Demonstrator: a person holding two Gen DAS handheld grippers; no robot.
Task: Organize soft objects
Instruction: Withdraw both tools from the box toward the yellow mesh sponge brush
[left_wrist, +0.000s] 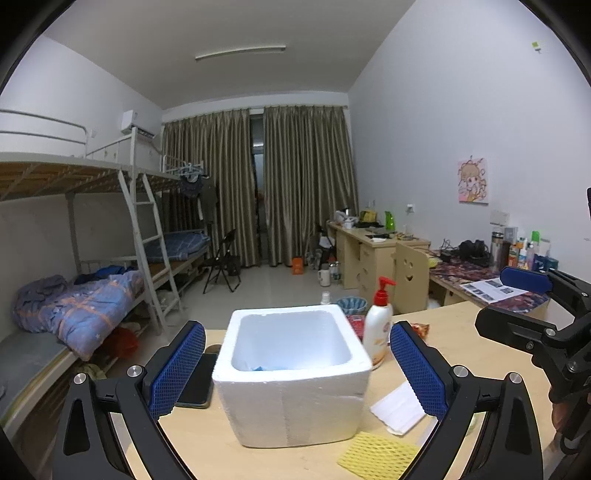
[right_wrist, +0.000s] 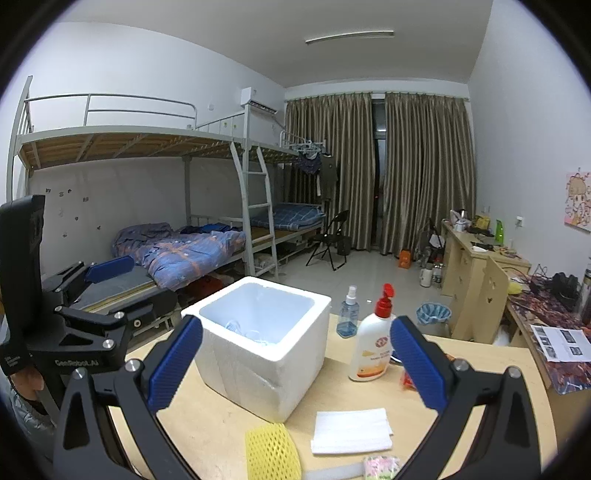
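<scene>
Landmark = white foam box (right_wrist: 258, 343), open top, on the worktop (right_wrist: 207, 424) w/ something pale blue lying inside.

Left of box: a dark phone (left_wrist: 197, 380) flat on the worktop, just beside the box wall. Left gripper (left_wrist: 297, 373) hangs in front of box, fingers (left_wrist: 177, 369) spread wide, nothing between them but the box seen past them.

In front of box: yellow foam net (right_wrist: 271, 452), soft, near the worktop's front edge. Right of that, a white folded foam sheet (right_wrist: 351, 430), then a small pink-green soft bit (right_wrist: 382, 467) at the very edge.

Right of box: spray bottle (right_wrist: 349, 314) and red-pump lotion bottle (right_wrist: 373, 343), upright, close together; red snack packet (left_wrist: 356, 326) by the lotion.

Right gripper (right_wrist: 295, 369): fingers released, fully apart, empty.

Step in hand, prob.: pick next soft piece & drop it in box. To do well: go for the net or sheet w/ the nearer gripper, come down low, pinch an edge so it lifts off the worktop, keep clear of the lotion bottle (tips easily), release over box centre, not the rim.
</scene>
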